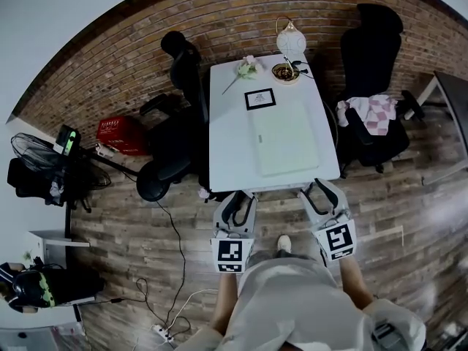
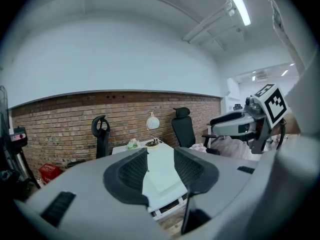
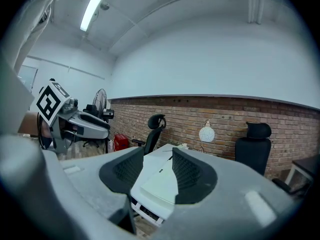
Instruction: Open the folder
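Approach step: the left hand-held gripper point(image 1: 238, 205) and right hand-held gripper point(image 1: 322, 196) are spread and empty at the desk point(image 1: 228, 130) edge. The folder point(image 1: 284, 139) ahead seems closed; next, pinch its free edge

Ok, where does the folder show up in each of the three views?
Head view: the folder lies flat on the white table, upper centre.
Left gripper view: low centre, seen through the open jaws of the left tool.
Right gripper view: low centre, seen through the open jaws of the right tool.
Shared landmark: the round white lamp at the table's far end.
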